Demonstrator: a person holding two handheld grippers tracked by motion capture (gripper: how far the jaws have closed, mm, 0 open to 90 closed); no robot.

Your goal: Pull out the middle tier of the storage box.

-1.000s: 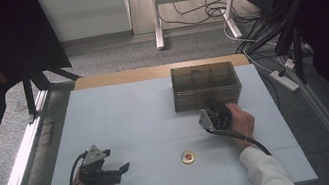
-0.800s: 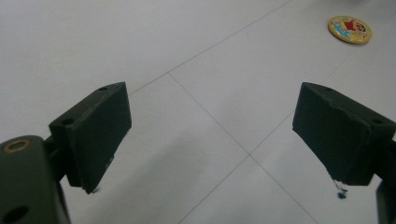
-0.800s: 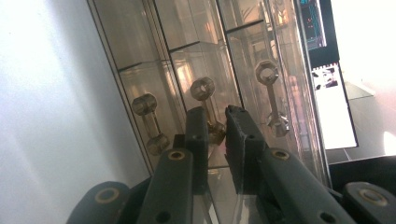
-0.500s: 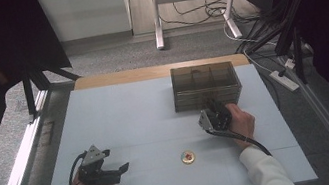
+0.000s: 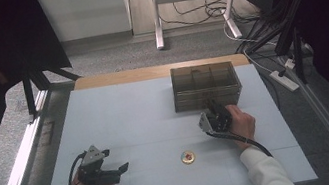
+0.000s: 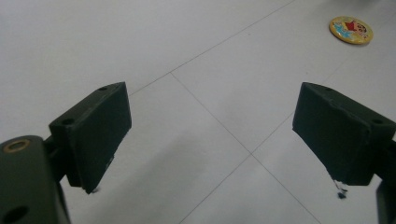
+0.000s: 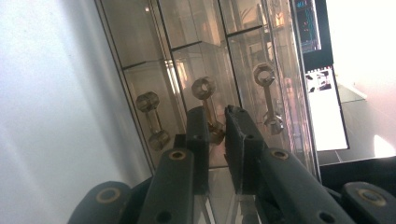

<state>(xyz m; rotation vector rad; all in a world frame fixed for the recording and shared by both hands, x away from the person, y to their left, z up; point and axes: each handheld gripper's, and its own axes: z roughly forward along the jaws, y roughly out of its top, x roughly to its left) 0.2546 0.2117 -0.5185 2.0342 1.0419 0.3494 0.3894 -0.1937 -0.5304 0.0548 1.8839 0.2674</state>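
Right gripper [image 7: 216, 121] we keep unmoved, clenched on the middle handle [image 7: 208, 105] of the drawer box [image 5: 206, 84]; left gripper [image 6: 210, 135] gapes. Its view reveals the coin [image 6: 350, 30] near the box.

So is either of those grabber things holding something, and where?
The right gripper is pinching the middle handle on the front of the clear drawer box, near the handle's lower end. The left gripper is open and holds nothing.
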